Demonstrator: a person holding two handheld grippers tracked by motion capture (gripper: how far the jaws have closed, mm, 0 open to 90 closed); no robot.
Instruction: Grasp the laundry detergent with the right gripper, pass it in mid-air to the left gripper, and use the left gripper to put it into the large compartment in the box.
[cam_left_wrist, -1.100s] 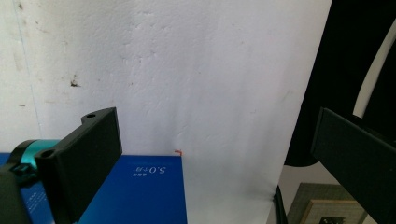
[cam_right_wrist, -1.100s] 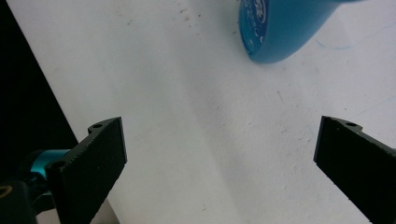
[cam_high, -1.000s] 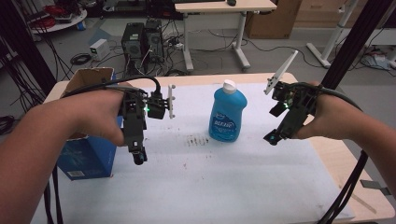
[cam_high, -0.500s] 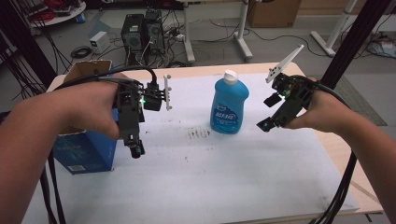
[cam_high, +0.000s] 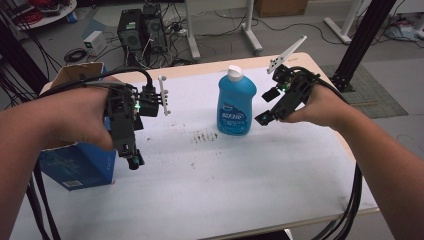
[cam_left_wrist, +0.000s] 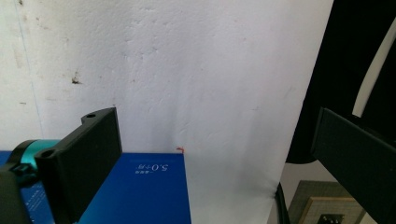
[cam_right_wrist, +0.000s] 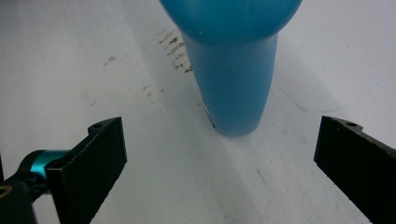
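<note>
Now right gripper (cam_high: 262, 118) gapes beside blue bottle (cam_high: 236, 102) — apart.

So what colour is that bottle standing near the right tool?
Blue, with a white cap: the bottle shows best in the high view.

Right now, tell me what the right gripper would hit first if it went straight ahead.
Most likely the blue bottle: it stands on the table ahead of the right gripper, between its open jaws' lines, not yet touched. How far ahead is hard to judge.
</note>
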